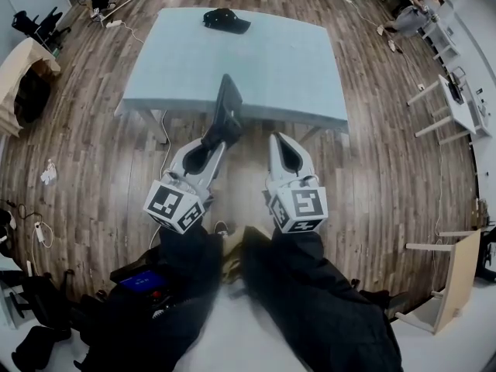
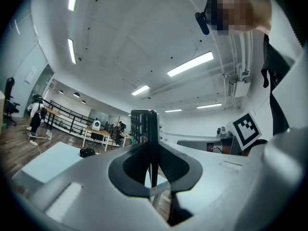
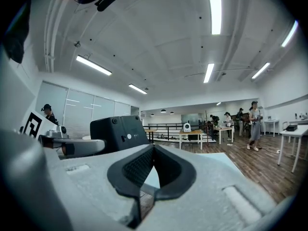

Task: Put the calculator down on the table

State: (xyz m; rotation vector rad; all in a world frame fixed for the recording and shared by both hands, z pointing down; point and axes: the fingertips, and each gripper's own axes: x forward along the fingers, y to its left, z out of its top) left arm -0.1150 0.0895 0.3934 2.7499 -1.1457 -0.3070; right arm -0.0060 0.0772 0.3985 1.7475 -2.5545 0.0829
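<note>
A dark calculator (image 1: 227, 108) stands upright and edge-on over the near edge of the light blue table (image 1: 287, 60). My left gripper (image 1: 219, 136) is shut on its lower end. In the left gripper view the calculator (image 2: 144, 123) rises between the pads, keys facing left, with the table (image 2: 45, 161) below and to the left. My right gripper (image 1: 277, 139) hangs beside it on the right, shut with nothing in it. In the right gripper view the jaws (image 3: 154, 148) meet, and the calculator's black back (image 3: 118, 133) shows at the left.
A black cap (image 1: 225, 20) lies at the table's far edge. White desks (image 1: 457, 107) and a tipped wooden panel (image 1: 457, 273) stand at the right. Chairs and bags line the left wall. Cables run over the wooden floor (image 1: 85, 169). People stand in the background.
</note>
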